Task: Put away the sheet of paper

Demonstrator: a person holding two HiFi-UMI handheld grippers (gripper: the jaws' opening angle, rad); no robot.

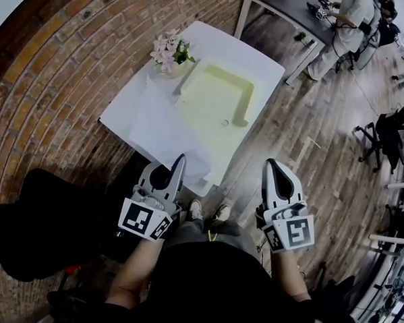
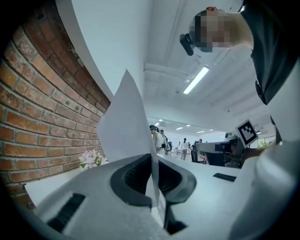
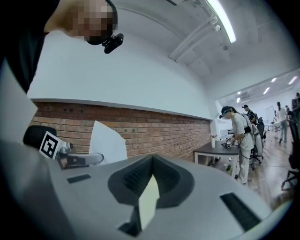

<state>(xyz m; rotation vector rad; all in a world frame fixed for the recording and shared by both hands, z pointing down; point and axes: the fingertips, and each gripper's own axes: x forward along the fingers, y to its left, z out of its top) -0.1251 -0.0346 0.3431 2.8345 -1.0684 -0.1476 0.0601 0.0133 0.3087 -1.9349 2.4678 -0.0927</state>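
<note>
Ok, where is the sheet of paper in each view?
Head view: sheet of paper centre-left, above the left gripper.
Left gripper view: sheet of paper centre, sticking up from the shut jaws.
Right gripper view: sheet of paper left of centre.
Shared landmark: brick wall.

Left gripper [image 2: 154, 187] jaws pinched on white sheet of paper [image 2: 124, 126] rising upright, brick wall [image 2: 33, 122] at left, pale flowers [image 2: 91, 159] low beside it, people standing far behind
</note>
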